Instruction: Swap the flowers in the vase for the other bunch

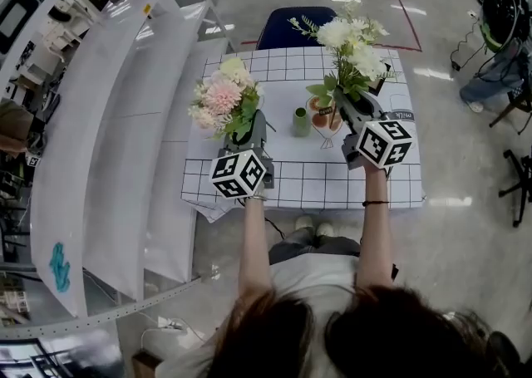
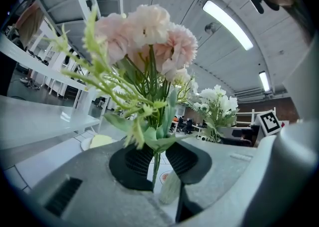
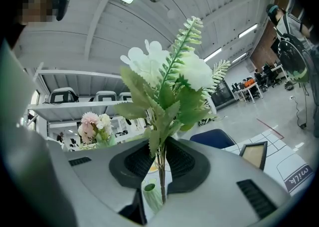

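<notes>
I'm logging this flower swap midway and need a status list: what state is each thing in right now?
Vase: upright on the table, empty.
Pink bunch: upright, clamped by its stems in the left hand-held gripper.
White bunch: upright, clamped by its stems in the right hand-held gripper.

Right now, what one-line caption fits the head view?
Left claw grips the pink bunch, right claw the white bunch, with the empty green vase between them on the gridded table.
</notes>
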Demonstrator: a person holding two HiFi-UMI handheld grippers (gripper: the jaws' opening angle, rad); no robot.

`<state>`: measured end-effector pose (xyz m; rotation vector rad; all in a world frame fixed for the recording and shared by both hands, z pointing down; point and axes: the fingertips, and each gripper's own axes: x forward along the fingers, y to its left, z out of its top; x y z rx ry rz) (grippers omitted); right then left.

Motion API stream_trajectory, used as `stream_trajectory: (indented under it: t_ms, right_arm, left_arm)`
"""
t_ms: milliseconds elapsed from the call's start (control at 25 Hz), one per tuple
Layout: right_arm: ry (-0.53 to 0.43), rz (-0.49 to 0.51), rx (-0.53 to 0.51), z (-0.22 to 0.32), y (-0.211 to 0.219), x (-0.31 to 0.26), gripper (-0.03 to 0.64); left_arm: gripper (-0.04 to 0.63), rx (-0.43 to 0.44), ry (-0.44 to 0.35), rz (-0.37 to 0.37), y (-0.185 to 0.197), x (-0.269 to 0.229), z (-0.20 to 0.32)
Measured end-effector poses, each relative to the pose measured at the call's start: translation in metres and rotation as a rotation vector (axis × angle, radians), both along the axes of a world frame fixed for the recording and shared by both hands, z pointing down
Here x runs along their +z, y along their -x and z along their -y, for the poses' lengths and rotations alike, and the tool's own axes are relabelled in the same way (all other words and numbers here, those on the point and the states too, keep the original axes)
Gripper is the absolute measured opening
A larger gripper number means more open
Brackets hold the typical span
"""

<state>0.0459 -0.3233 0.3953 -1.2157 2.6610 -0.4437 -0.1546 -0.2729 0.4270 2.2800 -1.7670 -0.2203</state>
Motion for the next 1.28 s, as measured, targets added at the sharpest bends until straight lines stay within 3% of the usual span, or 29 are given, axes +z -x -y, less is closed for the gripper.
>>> stream_trajectory:
  t_ms: [1280]
  right_arm:
    - [-0.116,0.063,0.089,0.0,0.037,-0.028,0.064]
  left_arm:
    - [0.075,0.016,0.045,-0.046,0.029,0.013,-0.007]
